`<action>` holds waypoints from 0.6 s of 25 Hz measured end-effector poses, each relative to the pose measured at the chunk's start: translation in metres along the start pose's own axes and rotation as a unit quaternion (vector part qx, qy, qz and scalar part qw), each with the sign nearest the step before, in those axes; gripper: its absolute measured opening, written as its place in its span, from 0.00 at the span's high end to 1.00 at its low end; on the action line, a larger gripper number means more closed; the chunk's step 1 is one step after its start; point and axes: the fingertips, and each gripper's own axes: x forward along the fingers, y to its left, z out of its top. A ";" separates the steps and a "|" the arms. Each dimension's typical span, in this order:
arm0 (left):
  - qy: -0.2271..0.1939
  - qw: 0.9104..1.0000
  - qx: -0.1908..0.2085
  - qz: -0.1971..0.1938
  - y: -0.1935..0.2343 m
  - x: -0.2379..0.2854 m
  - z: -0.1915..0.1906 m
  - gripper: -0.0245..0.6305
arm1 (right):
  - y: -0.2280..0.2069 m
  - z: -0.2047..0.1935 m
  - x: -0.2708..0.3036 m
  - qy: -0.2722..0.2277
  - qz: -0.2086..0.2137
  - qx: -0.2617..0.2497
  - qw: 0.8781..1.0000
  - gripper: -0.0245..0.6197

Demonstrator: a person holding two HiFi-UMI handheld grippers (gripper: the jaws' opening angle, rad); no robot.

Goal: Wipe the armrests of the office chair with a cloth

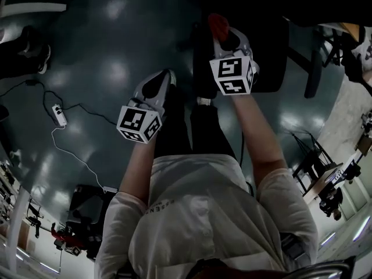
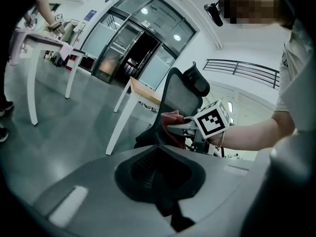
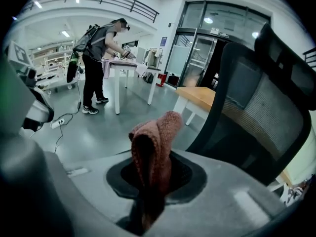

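Note:
A black mesh office chair (image 3: 266,107) stands just right of my right gripper (image 3: 150,204), which is shut on a folded red cloth (image 3: 155,147) that sticks up out of its jaws. In the head view the right gripper (image 1: 224,36) holds the cloth (image 1: 218,23) at the chair's (image 1: 270,51) near edge. The left gripper (image 1: 158,86) hangs lower and to the left, over the floor, jaws together with nothing in them. From the left gripper (image 2: 167,194) view I see the right gripper (image 2: 173,128) with the cloth (image 2: 173,117) in front of the chair's backrest (image 2: 180,90).
A power strip (image 1: 60,115) with a white cable lies on the grey floor at left. A wooden-topped table (image 2: 143,90) and white tables (image 2: 34,43) stand nearby. A person (image 3: 96,58) works at a far table. Another dark chair (image 1: 81,214) sits behind at lower left.

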 end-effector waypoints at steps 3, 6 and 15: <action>0.009 1.000 0.004 -0.012 0.010 0.007 0.000 0.94 | 0.003 0.000 0.014 0.009 -0.003 -0.001 1.000 0.88; 0.015 1.000 0.015 -0.023 0.014 0.011 0.000 0.94 | 0.012 0.000 0.015 0.011 -0.002 -0.006 1.000 0.88; 0.017 0.999 0.030 -0.031 -0.005 0.011 -0.010 0.94 | 0.053 -0.012 -0.007 0.004 0.050 -0.052 0.997 0.88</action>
